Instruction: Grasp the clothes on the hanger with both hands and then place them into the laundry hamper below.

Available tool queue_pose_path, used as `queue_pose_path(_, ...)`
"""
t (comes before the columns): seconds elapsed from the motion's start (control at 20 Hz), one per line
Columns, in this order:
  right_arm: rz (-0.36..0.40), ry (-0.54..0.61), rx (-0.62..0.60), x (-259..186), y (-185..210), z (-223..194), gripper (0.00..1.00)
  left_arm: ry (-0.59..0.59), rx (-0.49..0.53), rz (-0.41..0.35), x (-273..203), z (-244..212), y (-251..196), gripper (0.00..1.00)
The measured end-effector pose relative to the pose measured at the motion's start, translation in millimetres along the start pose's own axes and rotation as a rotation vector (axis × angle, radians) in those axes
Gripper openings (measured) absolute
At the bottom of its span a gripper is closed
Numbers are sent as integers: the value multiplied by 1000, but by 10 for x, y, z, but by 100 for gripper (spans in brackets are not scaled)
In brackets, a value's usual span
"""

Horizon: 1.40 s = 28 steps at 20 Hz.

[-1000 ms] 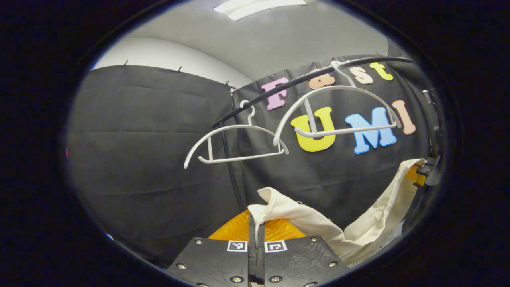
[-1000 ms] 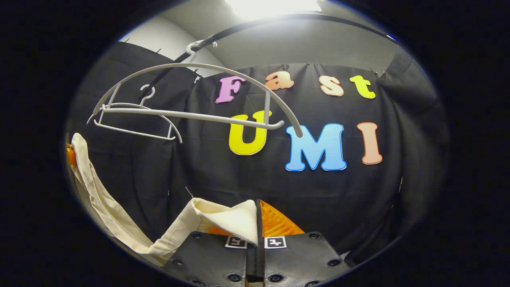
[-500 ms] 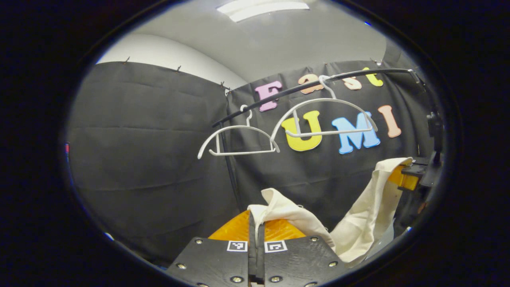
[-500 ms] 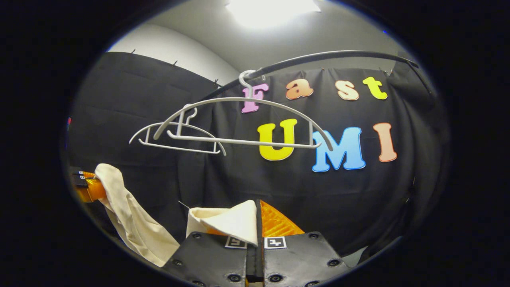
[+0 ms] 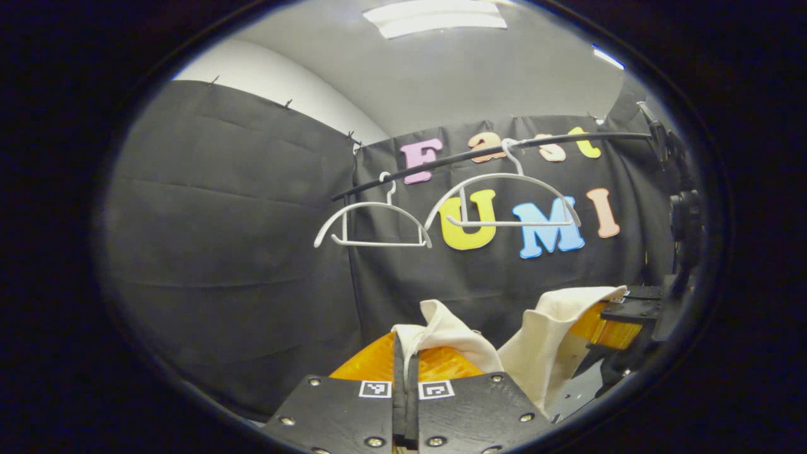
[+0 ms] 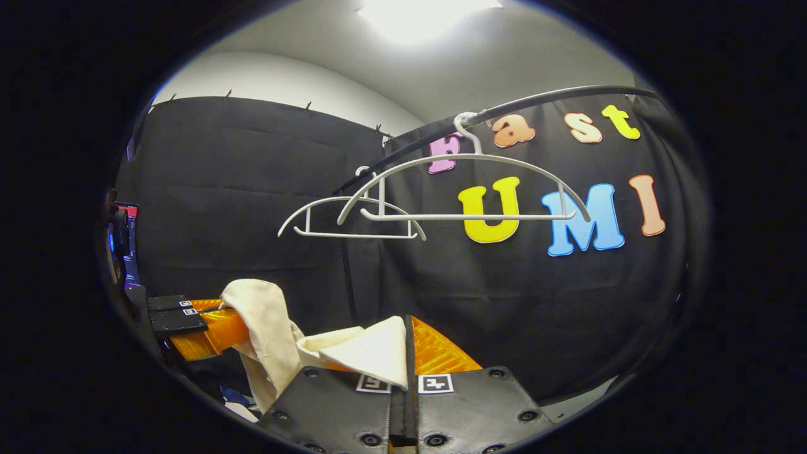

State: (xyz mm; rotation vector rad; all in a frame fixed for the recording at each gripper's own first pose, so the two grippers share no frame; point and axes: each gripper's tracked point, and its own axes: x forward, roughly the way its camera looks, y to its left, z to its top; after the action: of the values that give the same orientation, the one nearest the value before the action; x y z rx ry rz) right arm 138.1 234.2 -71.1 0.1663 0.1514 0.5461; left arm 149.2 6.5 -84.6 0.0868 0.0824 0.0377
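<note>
The cream garment [image 5: 454, 333] is off the hangers and sags in a fold between my two grippers. In the left gripper view, my left gripper [image 5: 404, 348] is shut on one edge of it, and the right gripper [image 5: 596, 320] holds the other end at the right. In the right gripper view, my right gripper [image 6: 406, 353] is shut on a corner of the garment [image 6: 369, 350]. There the left gripper [image 6: 211, 328] shows at the left with cloth draped over its tip. Two bare white hangers [image 5: 373, 224] [image 5: 504, 202] hang on the black rail [image 5: 492, 151].
The rail [image 6: 536, 102] with both hangers [image 6: 466, 189] [image 6: 347, 219] runs across the black cloth wall ahead and above my grippers. A black stand [image 5: 684, 221] rises at the right edge of the left gripper view. A ceiling light [image 6: 429, 9] glares overhead.
Both grippers have drawn back and down from the hangers, which now look smaller and higher. The grippers have come closer together, so the stretched garment has gone slack and folded.
</note>
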Motion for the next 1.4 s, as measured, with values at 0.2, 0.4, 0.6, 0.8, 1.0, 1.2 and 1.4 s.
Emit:
queue_pose_path(0.2, 16, 32, 0, 133, 2, -326, 3, 30, -45, 6, 167, -367, -15, 0)
queue_pose_path(0.4, 16, 120, -7, 261, -33, -920, 4, 126, -72, 36, 273, -1119, 20, 1)
queue_pose_path(0.6, 6, 207, 15, 372, -152, -1493, 4, 232, -68, 57, 253, -1831, 18, 2)
queue_pose_path(0.8, 3, 288, 9, 322, -163, -2110, 4, 322, -58, 77, 171, -2515, 62, 1)
queue_pose_path(1.0, -1, 381, -2, 222, -177, -2717, 4, 415, -52, 96, 29, -3120, 59, 1)
queue_pose_path(1.2, -8, 476, 19, 165, -181, -3287, 4, 514, -31, 90, -25, -3706, 57, 1)
queue_pose_path(1.4, -24, 563, 48, 112, -173, -3782, 4, 590, -36, 72, -109, -4245, 86, 1)
